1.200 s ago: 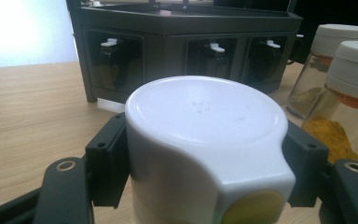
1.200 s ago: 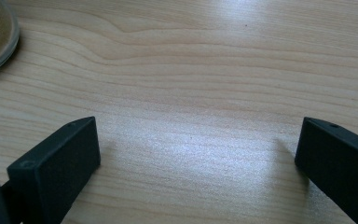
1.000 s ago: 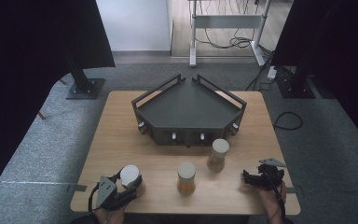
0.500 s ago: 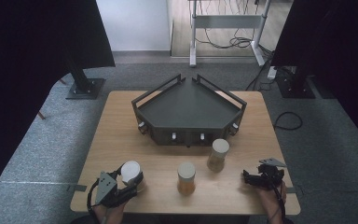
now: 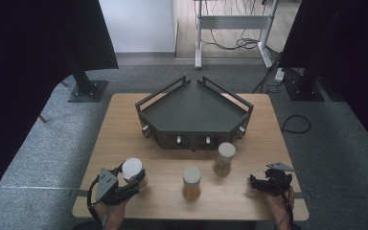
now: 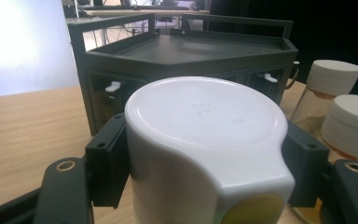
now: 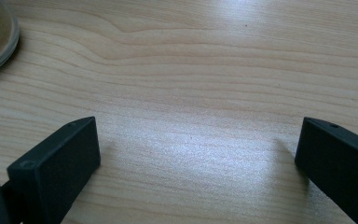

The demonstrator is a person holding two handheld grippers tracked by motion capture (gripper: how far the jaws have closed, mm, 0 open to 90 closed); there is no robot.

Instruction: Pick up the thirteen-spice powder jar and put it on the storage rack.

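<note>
The white-lidded jar (image 5: 133, 171) is at the near left part of the bench (image 5: 124, 124), in front of the person, and the left gripper (image 5: 129, 186) holds it. Compared with one second ago, the jar now sits a little higher and a little more to the right in the high view, so I judge it was just lifted off the wood. For the work, this means the grasp is done and the carry begins, probably toward the dark tray (image 5: 194, 110) at the middle of the bench.

In the left gripper view the fingers (image 6: 106, 161) pinch the jar (image 6: 205, 144) from both sides, just under its flat white lid. The jar stands nearly upright: its long axis goes from bottom to lid, and the lid points up. A yellowish spot is visible low on its side, toward the camera.

Two other jars wait on the bench: one with orange content (image 5: 191, 183) near the middle, one with pale lid (image 5: 224, 159) closer to the tray. They are well apart from the held jar.

The right gripper (image 5: 263, 183) rests at the near right. Its fingers (image 7: 58, 163) are spread wide over bare wood, holding nothing, and it has not moved.
</note>
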